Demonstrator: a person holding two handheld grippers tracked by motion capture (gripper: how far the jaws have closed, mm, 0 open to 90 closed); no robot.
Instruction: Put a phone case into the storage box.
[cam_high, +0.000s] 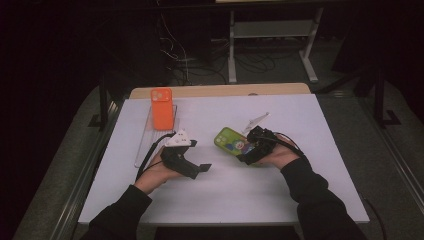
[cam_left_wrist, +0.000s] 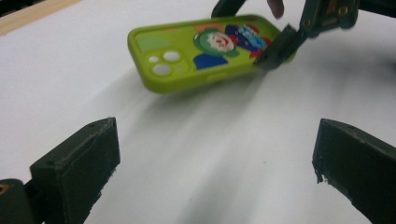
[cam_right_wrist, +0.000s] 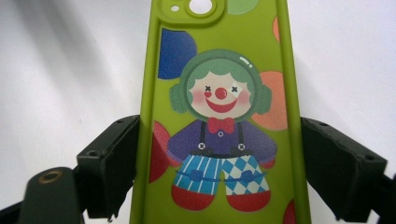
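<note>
The right hand-held gripper (cam_right_wrist: 219, 163) clamps the glossy green clown phone case (cam_right_wrist: 219, 116) by its long edges, bare white counter (cam_high: 225, 195) toward six o'clock.

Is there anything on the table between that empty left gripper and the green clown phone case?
Nothing: in the left gripper view, bare white table stretches from the left gripper to the green case.

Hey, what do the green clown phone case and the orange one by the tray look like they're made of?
Green clown phone case: looks like soft silicone or rubbery plastic with a matte finish, judging by its rounded edges, dull sheen and flat printed clown picture; it could be hard plastic.
Orange phone case: probably similar matte silicone or plastic, with even colour and no glare, but it is too small to be sure.
</note>
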